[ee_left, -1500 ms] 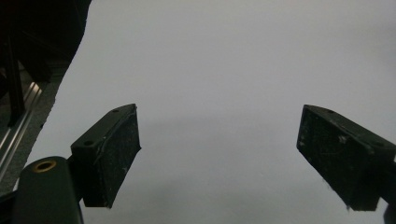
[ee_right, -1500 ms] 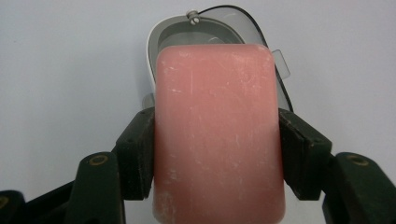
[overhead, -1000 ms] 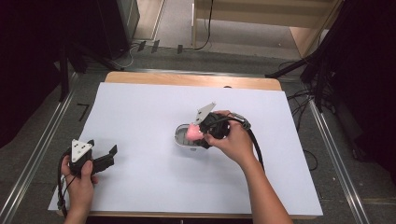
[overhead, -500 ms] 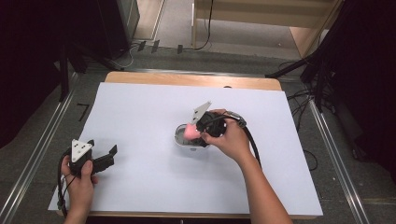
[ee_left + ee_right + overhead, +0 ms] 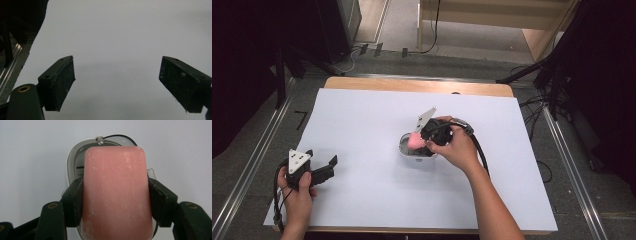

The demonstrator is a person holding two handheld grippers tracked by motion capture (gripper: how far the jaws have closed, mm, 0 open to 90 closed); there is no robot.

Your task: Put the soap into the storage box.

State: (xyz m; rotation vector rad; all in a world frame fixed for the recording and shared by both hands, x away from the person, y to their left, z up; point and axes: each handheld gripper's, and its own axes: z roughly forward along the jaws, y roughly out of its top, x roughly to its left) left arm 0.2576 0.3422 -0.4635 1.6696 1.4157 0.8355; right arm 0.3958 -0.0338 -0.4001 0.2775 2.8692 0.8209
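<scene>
Soap bar point(image 5: 117, 192) lies lengthwise along right claw point(image 5: 116, 202), over dish point(image 5: 75, 165).

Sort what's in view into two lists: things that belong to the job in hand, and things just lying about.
In the job:
- pink soap bar, clamped in the right gripper
- soap dish beneath it

Lying about or idle:
- left gripper, open over bare white table cover
- cables on the floor beside the table

A pink, rounded bar of soap point(image 5: 117, 192), its surface scuffed white, is held by its two long sides just above a pale oval soap dish point(image 5: 408, 148) that lies near the middle of the white-covered worktop point(image 5: 362, 120).
</scene>
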